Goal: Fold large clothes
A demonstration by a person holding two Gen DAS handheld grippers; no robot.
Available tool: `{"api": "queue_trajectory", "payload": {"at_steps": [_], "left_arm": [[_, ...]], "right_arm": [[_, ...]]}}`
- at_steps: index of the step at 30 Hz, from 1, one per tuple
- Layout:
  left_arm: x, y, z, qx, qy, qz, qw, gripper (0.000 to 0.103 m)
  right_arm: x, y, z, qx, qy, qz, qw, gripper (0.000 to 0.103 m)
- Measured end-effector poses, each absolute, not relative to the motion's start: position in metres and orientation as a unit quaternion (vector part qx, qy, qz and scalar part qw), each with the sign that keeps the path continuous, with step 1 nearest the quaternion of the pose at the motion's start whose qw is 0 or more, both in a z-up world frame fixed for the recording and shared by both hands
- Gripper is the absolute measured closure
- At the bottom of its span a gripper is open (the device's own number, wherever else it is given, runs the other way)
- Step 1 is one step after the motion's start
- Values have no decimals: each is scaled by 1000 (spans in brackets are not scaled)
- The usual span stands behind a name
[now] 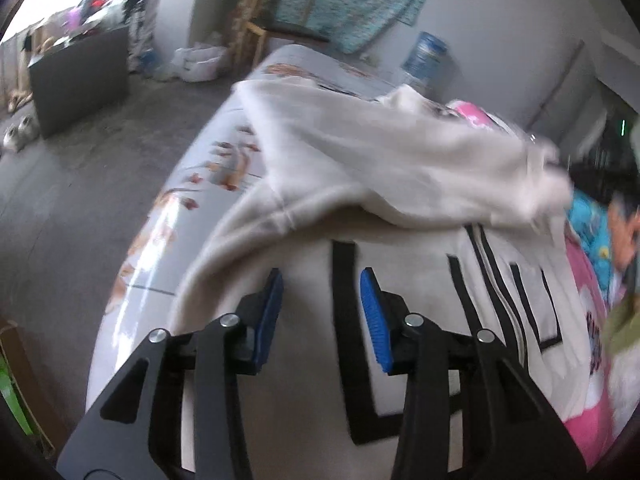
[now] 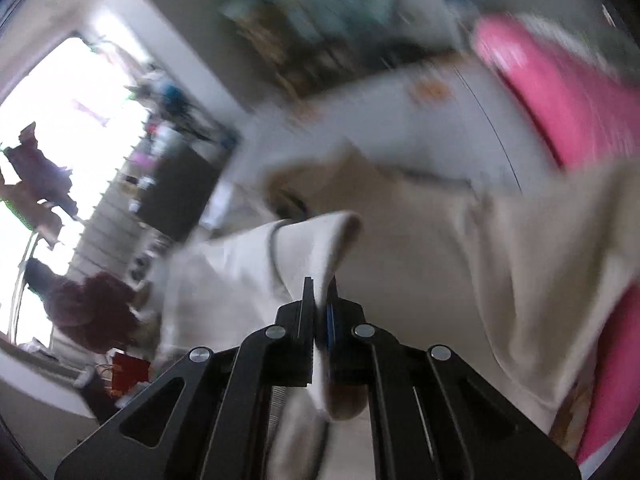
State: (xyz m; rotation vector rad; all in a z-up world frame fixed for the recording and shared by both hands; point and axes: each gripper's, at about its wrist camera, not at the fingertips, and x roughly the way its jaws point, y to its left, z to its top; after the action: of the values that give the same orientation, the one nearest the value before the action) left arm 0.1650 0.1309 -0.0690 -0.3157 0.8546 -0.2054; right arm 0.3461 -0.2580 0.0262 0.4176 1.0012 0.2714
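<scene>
Two grippers work the cream sweatshirt [image 1: 400, 168] spread on the bed [image 1: 168, 216]. The right gripper [image 2: 320, 300] is clamped tight on a cuffed sleeve end [image 2: 316, 240], lifted clear of the body of the sweatshirt, pointing steeply down. The left gripper [image 1: 322, 304] hangs partly open and empty, just above the black lettering [image 1: 344, 320] on the near chest. The step looks like a sleeve fold; next the sleeve must be carried across and laid flat.

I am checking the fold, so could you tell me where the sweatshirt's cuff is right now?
In the right wrist view the cuff sits at centre, pinched in the right gripper, with the sweatshirt spread behind it.
</scene>
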Motion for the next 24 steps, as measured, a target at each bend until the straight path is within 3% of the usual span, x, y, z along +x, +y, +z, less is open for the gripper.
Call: {"api": "queue_trajectory", "payload": {"at_steps": [5, 11, 18, 19, 22, 23, 24], "left_arm": [[171, 138, -69, -164, 414, -86, 891, 68], [171, 143, -71, -179, 412, -87, 889, 68], [171, 142, -71, -172, 411, -87, 891, 69], [171, 142, -71, -173, 411, -87, 891, 69], [170, 141, -70, -172, 410, -85, 892, 69], [170, 141, -70, -172, 410, -85, 892, 69], [170, 141, -70, -172, 410, -84, 892, 70]], "right_arm": [[341, -271, 42, 211, 422, 150, 869, 98], [363, -302, -27, 217, 521, 94, 820, 97], [361, -305, -43, 163, 535, 84, 825, 67], [359, -303, -44, 152, 537, 83, 825, 66], [354, -300, -55, 105, 549, 76, 826, 72], [353, -299, -56, 97, 549, 76, 827, 87], [350, -294, -56, 80, 548, 70, 830, 95]]}}
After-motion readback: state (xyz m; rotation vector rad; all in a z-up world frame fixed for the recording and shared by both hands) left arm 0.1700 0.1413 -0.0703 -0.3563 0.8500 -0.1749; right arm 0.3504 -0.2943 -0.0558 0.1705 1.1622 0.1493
